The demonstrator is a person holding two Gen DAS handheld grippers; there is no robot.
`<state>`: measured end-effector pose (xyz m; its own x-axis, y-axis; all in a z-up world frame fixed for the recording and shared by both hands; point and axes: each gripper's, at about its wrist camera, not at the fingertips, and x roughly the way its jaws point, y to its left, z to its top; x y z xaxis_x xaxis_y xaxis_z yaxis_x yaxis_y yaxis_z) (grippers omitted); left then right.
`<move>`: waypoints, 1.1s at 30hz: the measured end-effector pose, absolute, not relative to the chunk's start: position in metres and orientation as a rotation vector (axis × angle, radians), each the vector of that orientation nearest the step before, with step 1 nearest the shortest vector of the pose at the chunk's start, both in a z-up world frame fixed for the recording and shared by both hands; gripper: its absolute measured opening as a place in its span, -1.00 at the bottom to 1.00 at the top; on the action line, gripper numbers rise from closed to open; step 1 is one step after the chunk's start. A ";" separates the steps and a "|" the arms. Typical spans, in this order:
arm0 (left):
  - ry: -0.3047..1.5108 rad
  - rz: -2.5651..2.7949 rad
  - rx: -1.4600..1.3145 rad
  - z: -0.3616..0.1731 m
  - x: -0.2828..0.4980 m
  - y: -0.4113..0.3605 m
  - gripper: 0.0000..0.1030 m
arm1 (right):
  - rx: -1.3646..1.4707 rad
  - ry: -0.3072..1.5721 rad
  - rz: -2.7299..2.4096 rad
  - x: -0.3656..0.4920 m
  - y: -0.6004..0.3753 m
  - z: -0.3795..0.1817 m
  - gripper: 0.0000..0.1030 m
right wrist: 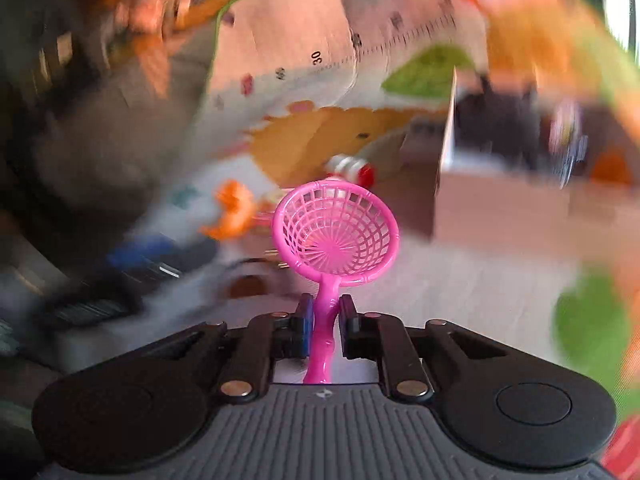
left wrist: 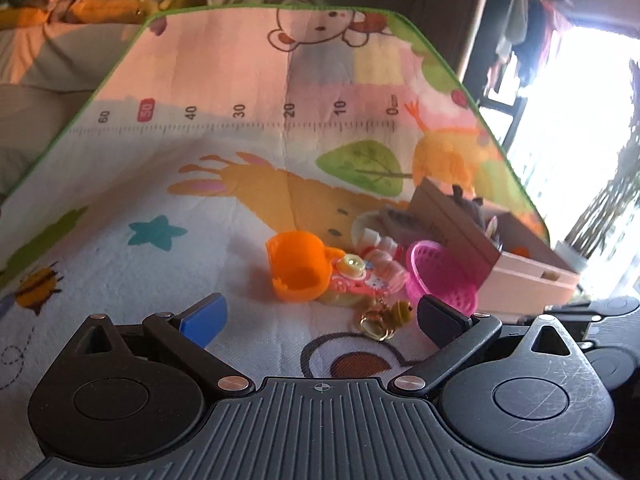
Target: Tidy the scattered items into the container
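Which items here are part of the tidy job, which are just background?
Job:
- pink strainer, handle clamped in right gripper
- orange cup, on its side
- button trinket
- gold keychain
- wooden box, the container
- left gripper, open, empty

Background:
- play mat
- bedding and toys beyond the mat
- window

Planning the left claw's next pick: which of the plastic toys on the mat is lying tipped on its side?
The orange cup: its open mouth faces sideways. The pink strainer is off the mat, its handle clamped in the right claw.
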<state>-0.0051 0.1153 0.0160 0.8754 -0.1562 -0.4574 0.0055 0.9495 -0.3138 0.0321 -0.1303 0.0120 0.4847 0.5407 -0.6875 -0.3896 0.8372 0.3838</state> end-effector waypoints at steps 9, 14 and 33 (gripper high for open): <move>0.525 -0.150 -0.239 0.026 -0.020 0.095 1.00 | 0.876 1.090 0.697 0.000 -0.235 -0.032 -0.75; 0.535 -0.242 -0.116 0.032 -0.018 0.053 1.00 | 0.937 1.061 0.634 -0.012 -0.268 -0.048 -0.67; 0.522 -0.404 0.129 0.051 0.033 -0.069 1.00 | 0.106 0.536 0.202 -0.082 -0.263 0.028 0.67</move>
<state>0.0327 -0.0693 0.0505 0.7900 -0.3417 -0.5090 0.4066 0.9134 0.0179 -0.0821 -0.2626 0.0280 0.8407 0.2184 -0.4955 -0.1631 0.9747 0.1530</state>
